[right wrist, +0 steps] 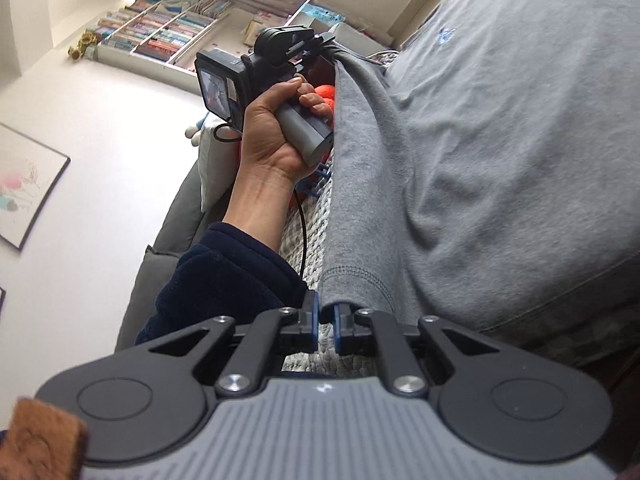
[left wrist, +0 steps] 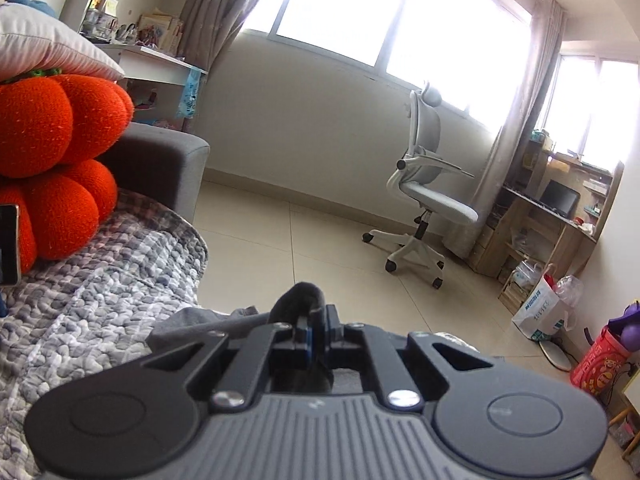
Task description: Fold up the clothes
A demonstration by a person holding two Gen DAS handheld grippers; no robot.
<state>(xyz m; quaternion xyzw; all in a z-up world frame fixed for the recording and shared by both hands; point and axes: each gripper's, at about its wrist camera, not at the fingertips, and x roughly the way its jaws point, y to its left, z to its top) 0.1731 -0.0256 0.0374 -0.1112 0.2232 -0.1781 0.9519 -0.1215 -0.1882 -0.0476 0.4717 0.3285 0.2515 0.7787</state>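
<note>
Grey fleecy cotton, thick and limp: that is the grey sweatshirt (right wrist: 500,140) with a small blue chest mark, spread over the quilted grey-and-white pebble-pattern blanket (left wrist: 80,320), which serves as your landmark. One edge is raised off the blanket, strung between your two claws.

Your left gripper (left wrist: 317,330) has its jaws nearly closed on a dark grey bunch of the garment, near the blanket's floor-side edge. Your right gripper (right wrist: 326,322) pinches the ribbed hem corner just above the blanket, jaws almost together with only the cloth between them. Your left hand (right wrist: 272,132) holds its tool up at the far end of that lifted edge, above the blanket, near the orange knitted pumpkin cushions (left wrist: 60,160).

I judge the fabric soft, moderately heavy and not slippery; it will sag between grips. Hold at the stitched hem and seams, keeping the edge taut so the fold lands straight.
</note>
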